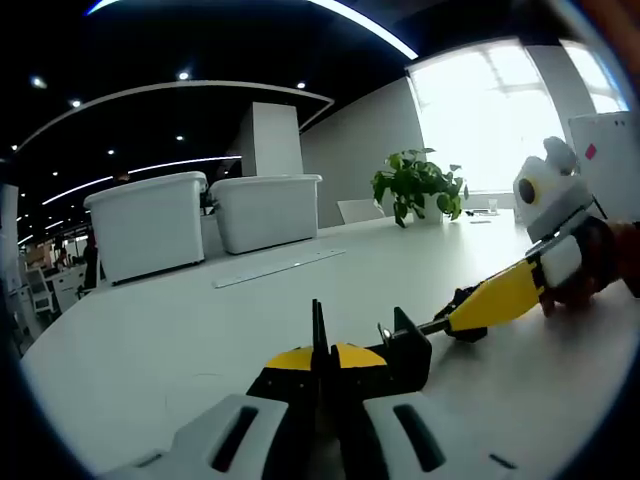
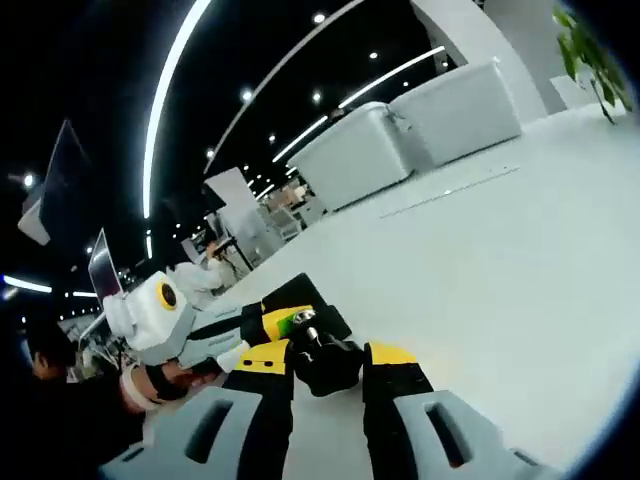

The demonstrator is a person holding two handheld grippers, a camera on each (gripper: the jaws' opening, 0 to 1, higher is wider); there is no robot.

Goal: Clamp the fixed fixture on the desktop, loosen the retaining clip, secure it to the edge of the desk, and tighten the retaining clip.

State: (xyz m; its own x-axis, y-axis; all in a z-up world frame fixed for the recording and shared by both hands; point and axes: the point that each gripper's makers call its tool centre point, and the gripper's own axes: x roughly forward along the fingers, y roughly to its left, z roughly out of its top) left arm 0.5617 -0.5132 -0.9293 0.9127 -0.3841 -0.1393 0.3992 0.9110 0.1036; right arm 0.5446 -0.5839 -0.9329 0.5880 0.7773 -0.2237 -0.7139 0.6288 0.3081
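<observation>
A black bar clamp with a yellow handle lies low over the white desk. My left gripper is shut on the clamp's thin upright bar, between yellow-tipped pads. The right gripper enters from the right and holds the far end of the yellow handle. In the right gripper view my right gripper is shut on the black end of the handle, with a yellow stretch of the clamp beyond it. The left gripper comes in from the left, held by a hand.
Two white bins and a potted plant stand at the desk's far side. A long pale strip lies flat on the desk before the bins. People and screens show beyond the desk's edge.
</observation>
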